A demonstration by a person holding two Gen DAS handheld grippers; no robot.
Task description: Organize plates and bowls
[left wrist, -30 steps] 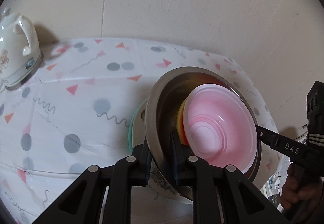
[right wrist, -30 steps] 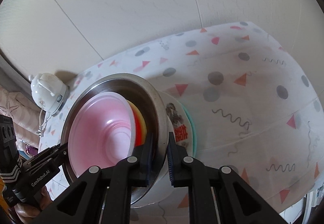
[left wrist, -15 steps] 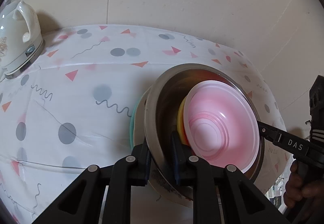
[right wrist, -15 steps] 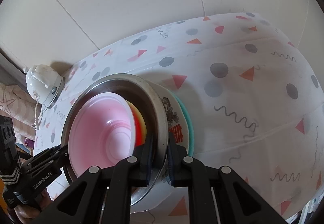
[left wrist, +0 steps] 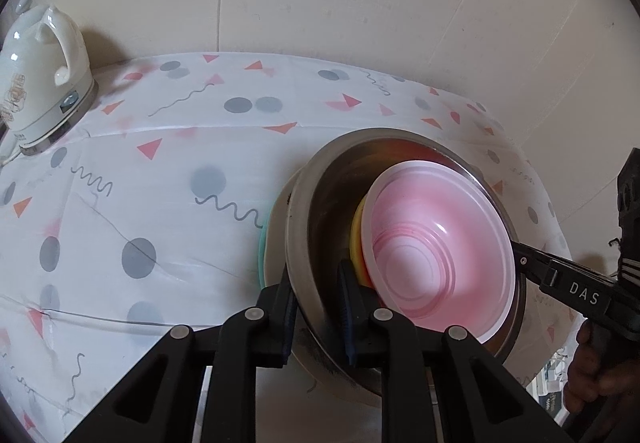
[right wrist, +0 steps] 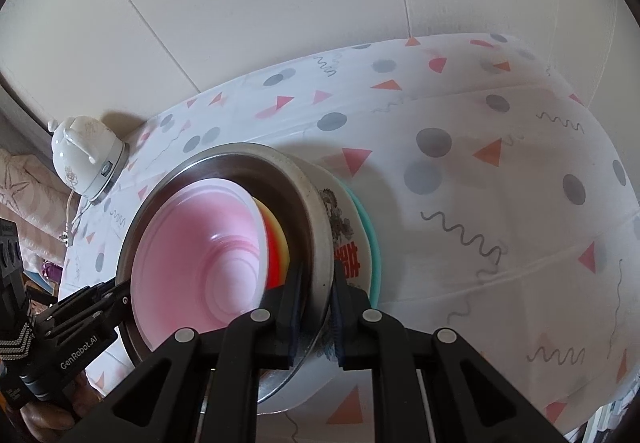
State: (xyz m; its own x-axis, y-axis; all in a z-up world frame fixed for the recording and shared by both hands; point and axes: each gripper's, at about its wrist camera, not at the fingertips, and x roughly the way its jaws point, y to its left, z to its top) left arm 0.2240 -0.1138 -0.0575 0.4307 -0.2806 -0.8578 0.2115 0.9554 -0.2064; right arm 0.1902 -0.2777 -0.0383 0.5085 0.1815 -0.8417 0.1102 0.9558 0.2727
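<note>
Nothing has shifted – your left gripper (left wrist: 316,307) and right gripper (right wrist: 318,313) stay clamped on the steel bowl's (left wrist: 316,211) rim; the stack is ready to set down.

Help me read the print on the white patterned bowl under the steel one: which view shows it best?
The right wrist view: the white printed ceramic bowl shows its outer wall with a dark figure and red characters, just beyond the right gripper. In the left wrist view only a thin white edge peeks out behind the stainless steel bowl; no print is visible.
</note>
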